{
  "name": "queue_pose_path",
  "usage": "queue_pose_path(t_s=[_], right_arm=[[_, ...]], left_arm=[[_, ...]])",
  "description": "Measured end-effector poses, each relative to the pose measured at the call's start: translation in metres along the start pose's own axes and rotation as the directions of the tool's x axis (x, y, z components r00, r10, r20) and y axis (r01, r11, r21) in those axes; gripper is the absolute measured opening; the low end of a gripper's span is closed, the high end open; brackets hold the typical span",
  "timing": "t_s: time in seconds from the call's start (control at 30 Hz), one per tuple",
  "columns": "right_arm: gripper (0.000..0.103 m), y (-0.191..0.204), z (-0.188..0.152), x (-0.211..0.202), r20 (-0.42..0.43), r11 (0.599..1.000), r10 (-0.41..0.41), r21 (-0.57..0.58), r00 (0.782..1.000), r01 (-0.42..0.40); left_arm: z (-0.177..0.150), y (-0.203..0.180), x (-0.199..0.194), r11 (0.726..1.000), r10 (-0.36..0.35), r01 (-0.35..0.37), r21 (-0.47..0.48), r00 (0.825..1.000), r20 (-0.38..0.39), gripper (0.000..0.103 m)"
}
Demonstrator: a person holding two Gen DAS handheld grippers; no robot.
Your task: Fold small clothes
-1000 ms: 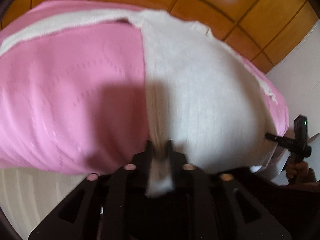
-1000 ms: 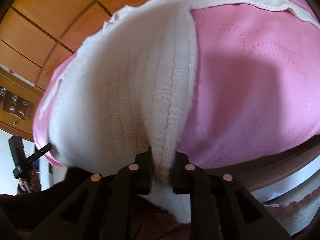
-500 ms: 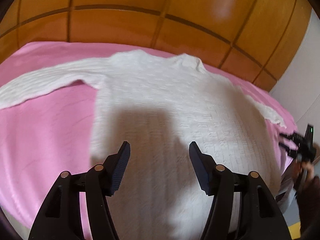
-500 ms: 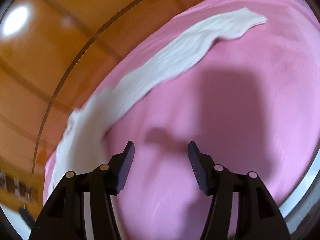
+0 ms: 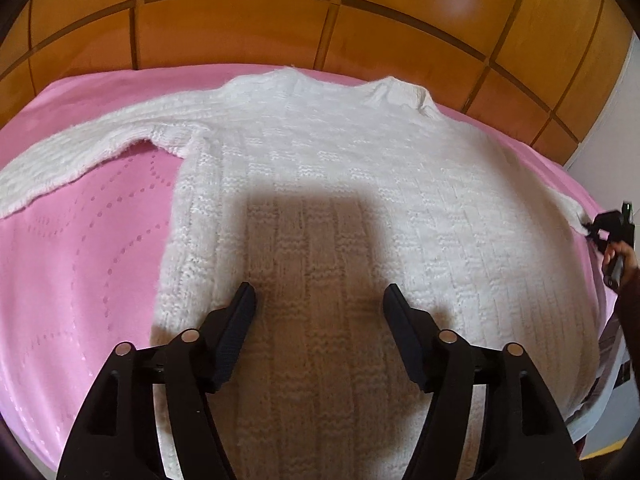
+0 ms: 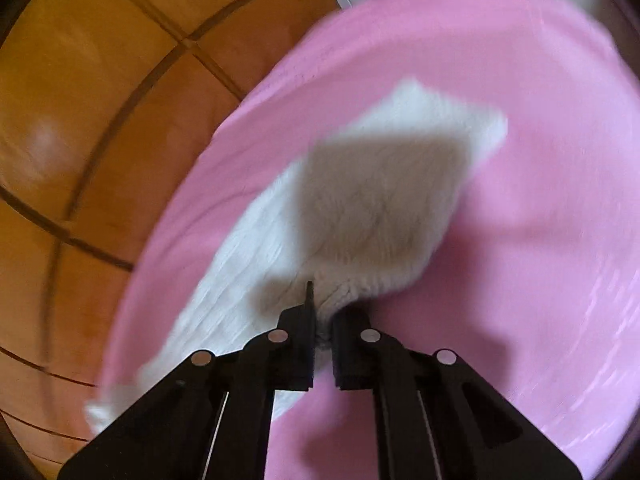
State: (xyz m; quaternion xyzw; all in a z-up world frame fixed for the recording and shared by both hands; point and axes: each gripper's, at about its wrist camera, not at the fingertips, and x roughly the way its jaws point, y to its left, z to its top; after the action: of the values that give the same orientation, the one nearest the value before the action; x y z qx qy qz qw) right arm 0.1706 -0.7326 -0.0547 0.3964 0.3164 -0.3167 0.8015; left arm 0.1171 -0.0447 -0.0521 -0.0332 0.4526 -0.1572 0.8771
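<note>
A white knitted sweater point(image 5: 340, 168) lies flat on a pink bedspread point(image 5: 80, 248), neck toward the headboard, one sleeve point(image 5: 80, 152) stretched out to the left. My left gripper point(image 5: 318, 312) is open and empty, hovering over the sweater's lower body. My right gripper point(image 6: 322, 320) is shut on the sweater's right sleeve point(image 6: 360, 208), pinching a fold of it just above the bedspread point(image 6: 520, 240). The right gripper also shows in the left wrist view point(image 5: 612, 228), at the sleeve's end on the far right.
A wooden panelled headboard point(image 5: 320, 20) runs along the far side of the bed. A white wall point(image 5: 616, 128) stands at the right. The bed's right edge point(image 5: 600, 360) drops off beside the sweater's hem.
Both grippers let go of the sweater, which now lies flat. The left stayed open over the body. The right moved to the sleeve and shut on it.
</note>
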Motion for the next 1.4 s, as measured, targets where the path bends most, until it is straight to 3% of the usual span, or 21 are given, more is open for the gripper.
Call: queue_pose_path(t_s=[0.07, 0.13, 0.2, 0.3, 0.5, 0.6, 0.73, 0.8, 0.83, 0.87, 0.9, 0.97, 1.07, 1.2, 1.4], right_arm=[[0.005, 0.001, 0.011, -0.001, 0.028, 0.995, -0.083, -0.061, 0.996, 0.085], [0.005, 0.018, 0.011, -0.005, 0.045, 0.990, -0.095, -0.096, 0.994, 0.099], [0.005, 0.035, 0.008, -0.015, 0.062, 0.991, -0.022, -0.134, 0.998, 0.030], [0.005, 0.084, -0.015, -0.037, 0.063, 0.951, 0.090, -0.301, 0.994, -0.067], [0.005, 0.190, -0.103, -0.065, -0.103, 0.790, 0.275, -0.543, 0.956, -0.286], [0.005, 0.242, -0.157, -0.070, -0.201, 0.696, 0.314, -0.616, 0.928, -0.369], [0.006, 0.295, -0.226, -0.070, -0.295, 0.586, 0.309, -0.689, 0.904, -0.426], [0.011, 0.308, -0.256, -0.071, -0.338, 0.539, 0.299, -0.712, 0.892, -0.451], [0.032, 0.316, -0.272, -0.068, -0.357, 0.513, 0.291, -0.725, 0.888, -0.459], [0.063, 0.319, -0.280, -0.067, -0.372, 0.495, 0.293, -0.730, 0.881, -0.472], [0.069, 0.321, -0.288, -0.070, -0.376, 0.481, 0.300, -0.734, 0.877, -0.479], [0.078, 0.319, -0.297, -0.078, -0.353, 0.468, 0.315, -0.749, 0.881, -0.468], [0.092, 0.305, -0.301, -0.087, -0.349, 0.484, 0.324, -0.738, 0.880, -0.471], [0.095, 0.266, -0.300, -0.105, -0.329, 0.508, 0.327, -0.729, 0.886, -0.459], [0.097, 0.191, -0.293, -0.109, -0.319, 0.580, 0.285, -0.693, 0.904, -0.428]], left_arm=[[0.000, 0.001, 0.001, 1.000, 0.000, 0.000, -0.001, 1.000, -0.001, 0.069], [0.002, 0.001, 0.001, 1.000, -0.006, 0.006, -0.008, 1.000, -0.003, 0.071], [0.004, 0.001, 0.002, 1.000, -0.021, 0.021, -0.020, 1.000, -0.006, 0.075], [0.007, 0.001, 0.002, 0.999, -0.035, 0.035, -0.033, 0.999, -0.008, 0.076], [0.010, 0.006, -0.002, 0.995, -0.067, 0.067, -0.070, 0.998, -0.002, 0.076], [0.012, 0.008, -0.005, 0.995, -0.054, 0.055, -0.083, 0.998, 0.011, 0.076], [0.016, 0.011, -0.012, 0.994, -0.041, 0.045, -0.095, 0.998, 0.046, 0.084], [0.018, 0.013, -0.016, 0.993, -0.049, 0.054, -0.100, 0.997, 0.056, 0.084], [0.020, 0.014, -0.017, 0.993, -0.055, 0.061, -0.103, 0.997, 0.060, 0.084], [0.021, 0.016, -0.019, 0.992, -0.063, 0.070, -0.108, 0.996, 0.065, 0.084], [0.021, 0.017, -0.020, 0.991, -0.069, 0.076, -0.111, 0.995, 0.069, 0.084], [0.024, 0.020, -0.023, 0.989, -0.074, 0.084, -0.123, 0.994, 0.082, 0.084], [0.029, 0.022, -0.023, 0.985, -0.089, 0.101, -0.137, 0.992, 0.090, 0.084], [0.040, 0.014, -0.024, 0.988, -0.096, 0.109, -0.113, 0.989, 0.117, 0.084], [0.064, -0.040, -0.024, 0.990, -0.133, 0.120, 0.076, 0.975, 0.181, 0.084]])
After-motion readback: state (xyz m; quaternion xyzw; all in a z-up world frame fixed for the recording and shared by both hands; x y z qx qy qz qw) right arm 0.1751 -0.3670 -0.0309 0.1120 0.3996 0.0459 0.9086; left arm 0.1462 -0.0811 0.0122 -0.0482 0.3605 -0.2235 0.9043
